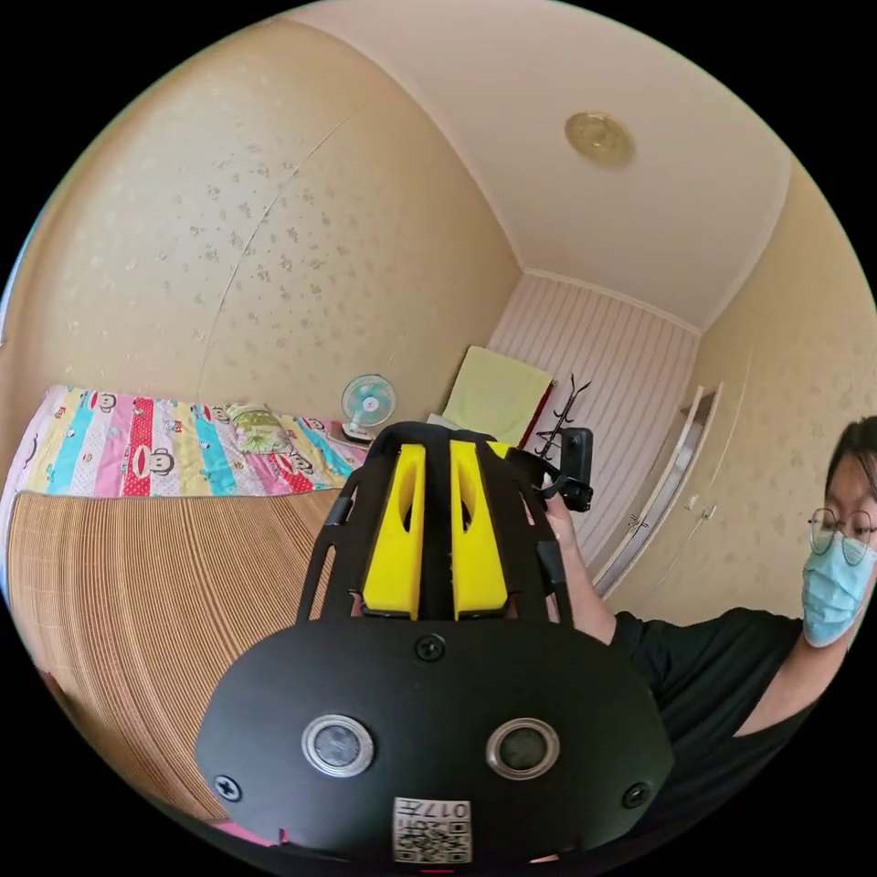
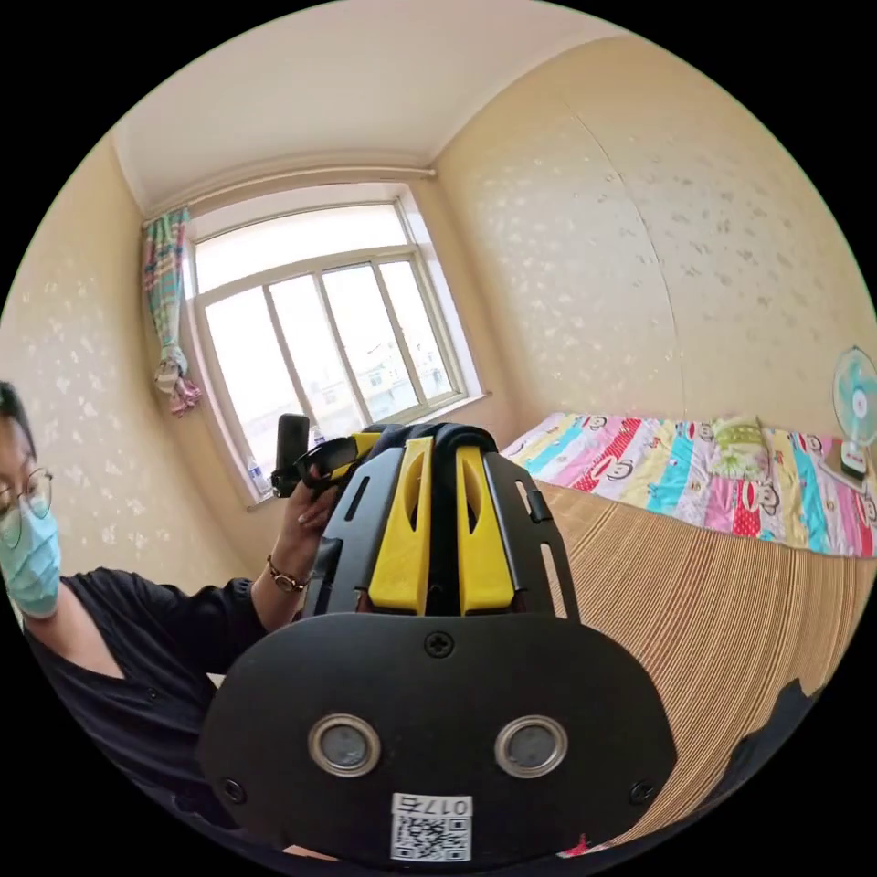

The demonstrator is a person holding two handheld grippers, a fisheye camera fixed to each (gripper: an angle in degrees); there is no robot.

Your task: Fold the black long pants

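**Both grippers raised, jaws together, pants low at the mat edge**

The left gripper [image 1: 437, 534] points up and outward across the room toward the far wall. Its yellow jaws stand close together with a narrow dark slit between them; nothing is seen clamped between them. The right gripper [image 2: 443, 530] is held in a matching raised pose toward the window [image 2: 320, 338], with its jaws likewise drawn together and no cloth visibly between them.

In the right gripper view, a dark shape at the lower right edge of the bamboo mat [image 2: 713, 603] is probably part of the black long pants [image 2: 776, 722]. It is too small to confirm, and its long axis cannot be told. This shape lies below and to the right of the right gripper's fingers, well apart from them.

Judged from this layout, the right gripper is the nearer one. The coming move requires both grippers to tilt downward toward the mat, with the jaws opened before any contact with the fabric.

The patterned sheet [image 1: 174, 452] lies at the far side of the mat, with a small fan [image 1: 368, 402] beyond it
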